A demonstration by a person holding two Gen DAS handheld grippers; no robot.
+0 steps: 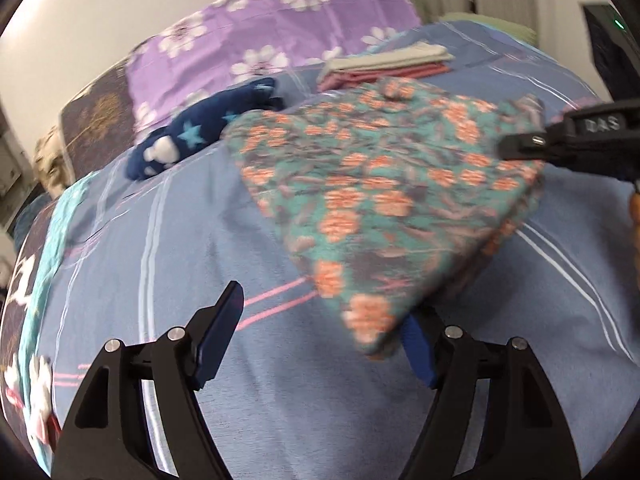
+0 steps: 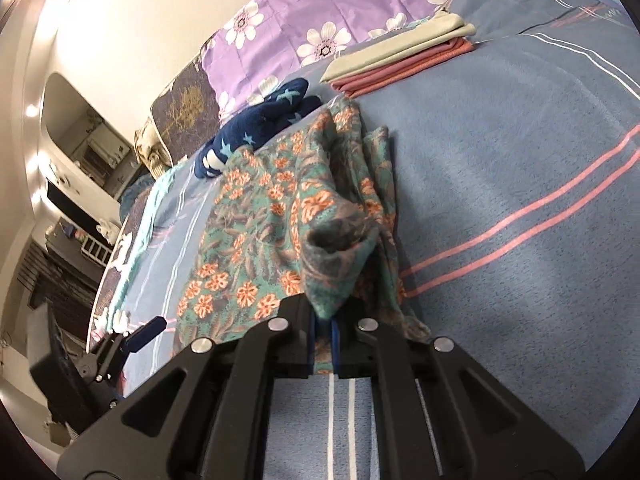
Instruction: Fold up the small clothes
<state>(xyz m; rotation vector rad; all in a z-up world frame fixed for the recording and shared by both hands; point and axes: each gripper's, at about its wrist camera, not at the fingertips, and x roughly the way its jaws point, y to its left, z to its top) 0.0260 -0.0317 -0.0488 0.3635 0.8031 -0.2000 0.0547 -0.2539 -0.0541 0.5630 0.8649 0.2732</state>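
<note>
The right gripper [image 2: 323,344] is pinched on a bunched edge of the floral garment [image 2: 256,240], which is spread ahead on the blue striped bedcover [image 2: 500,168]. The left gripper [image 1: 320,340] is spread wide, its right finger under a corner. Beyond, a folded stack [image 2: 400,60] is finished; a navy star garment [image 1: 192,136] seems unfolded. Purple flowered bedding [image 1: 280,32] is seen by a pale wall.

Teal garment [image 2: 256,240], orange flowers; blue striped bedsheet [image 2: 500,184]; purple floral pillow [image 2: 320,12].

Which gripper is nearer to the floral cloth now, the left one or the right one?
Right. The right gripper is shut on an edge of the floral cloth. The left gripper is open, with the cloth's near corner by one finger.
</note>
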